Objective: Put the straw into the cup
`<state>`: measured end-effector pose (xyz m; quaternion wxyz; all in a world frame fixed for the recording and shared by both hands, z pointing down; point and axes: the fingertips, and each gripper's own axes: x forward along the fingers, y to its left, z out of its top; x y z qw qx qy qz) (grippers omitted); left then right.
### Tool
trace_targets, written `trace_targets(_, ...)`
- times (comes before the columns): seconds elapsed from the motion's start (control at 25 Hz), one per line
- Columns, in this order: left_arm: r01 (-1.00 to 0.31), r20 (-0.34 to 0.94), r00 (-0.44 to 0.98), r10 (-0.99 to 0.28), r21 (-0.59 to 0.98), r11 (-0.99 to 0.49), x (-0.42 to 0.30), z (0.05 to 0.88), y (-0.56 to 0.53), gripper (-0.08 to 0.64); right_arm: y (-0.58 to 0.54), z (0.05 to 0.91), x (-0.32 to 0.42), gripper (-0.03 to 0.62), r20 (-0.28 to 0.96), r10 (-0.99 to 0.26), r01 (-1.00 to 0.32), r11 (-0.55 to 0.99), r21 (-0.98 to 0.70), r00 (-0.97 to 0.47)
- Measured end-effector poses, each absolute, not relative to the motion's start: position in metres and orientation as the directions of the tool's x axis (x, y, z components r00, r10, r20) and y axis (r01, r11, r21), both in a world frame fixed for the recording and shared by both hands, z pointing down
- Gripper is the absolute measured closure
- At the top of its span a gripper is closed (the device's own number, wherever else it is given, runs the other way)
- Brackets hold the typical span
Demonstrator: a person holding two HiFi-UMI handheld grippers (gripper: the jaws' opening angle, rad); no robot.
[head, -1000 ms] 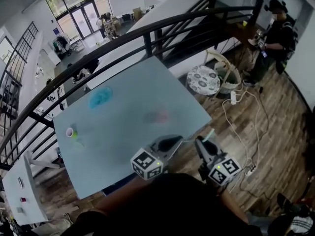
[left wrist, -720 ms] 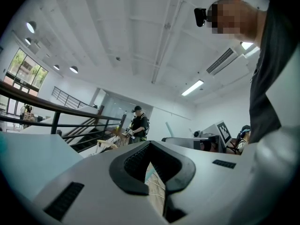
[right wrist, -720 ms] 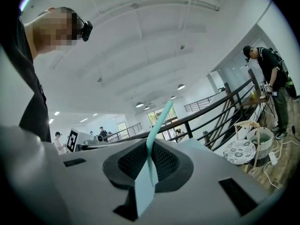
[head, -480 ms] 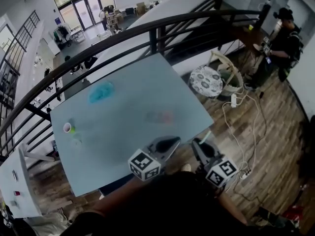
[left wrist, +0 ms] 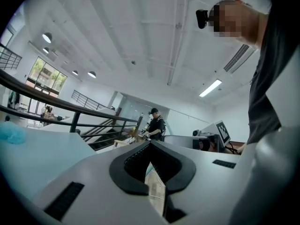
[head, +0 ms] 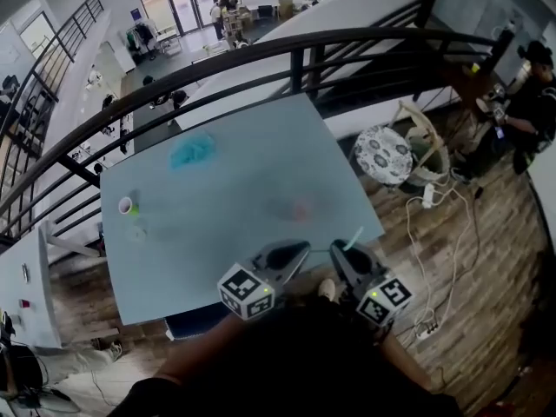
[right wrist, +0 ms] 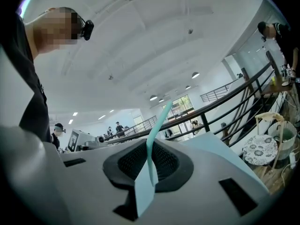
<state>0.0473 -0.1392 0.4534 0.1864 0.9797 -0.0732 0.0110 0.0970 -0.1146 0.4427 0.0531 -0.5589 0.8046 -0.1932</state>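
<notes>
A small cup (head: 128, 205) with a green base stands near the far left edge of the pale blue table (head: 230, 233). In the head view both grippers hover at the table's near edge, well right of the cup. My right gripper (head: 336, 252) is shut on a teal straw (head: 353, 238), which sticks up and to the right from its jaws. In the right gripper view the straw (right wrist: 157, 123) runs upward between the dark pads (right wrist: 129, 162) of the right gripper (right wrist: 149, 146). My left gripper (head: 298, 250) (left wrist: 150, 146) is shut, its tips together with nothing in them.
A crumpled blue thing (head: 191, 152) and a faint pinkish thing (head: 300, 208) lie on the table. A black railing (head: 261, 55) curves behind it. To the right are a round patterned stool (head: 383, 155), floor cables (head: 434, 224) and a standing person (head: 534, 94).
The head view has swung, so the table and cup sit higher and further right in frame. Both grippers have shifted a little leftward along the near table edge. The straw stays gripped.
</notes>
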Motion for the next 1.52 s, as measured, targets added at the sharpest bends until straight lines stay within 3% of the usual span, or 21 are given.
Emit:
trace_targets(0.64, -0.363, 0.054, 0.929, -0.367, 0.335, -0.869, 0.16, 0.439, -0.144, 0.549, -0.142, 0.421, 0.215, 0.555, 0.096, -0.805, -0.771, 0.516, -0.374, -0.585)
trace_targets(1.04, -0.468, 0.087, 0.88, -0.468, 0.332, -0.819, 0.173, 0.453, -0.136, 0.549, -0.145, 0.441, 0.236, 0.555, 0.084, -0.74, -0.697, 0.58, -0.422, -0.667)
trace_targets(1.52, -0.482, 0.116, 0.872, -0.476, 0.38, -0.789, 0.174, 0.47, -0.157, 0.549, -0.166, 0.453, 0.241, 0.555, 0.125, -0.737, -0.706, 0.563, -0.43, -0.665)
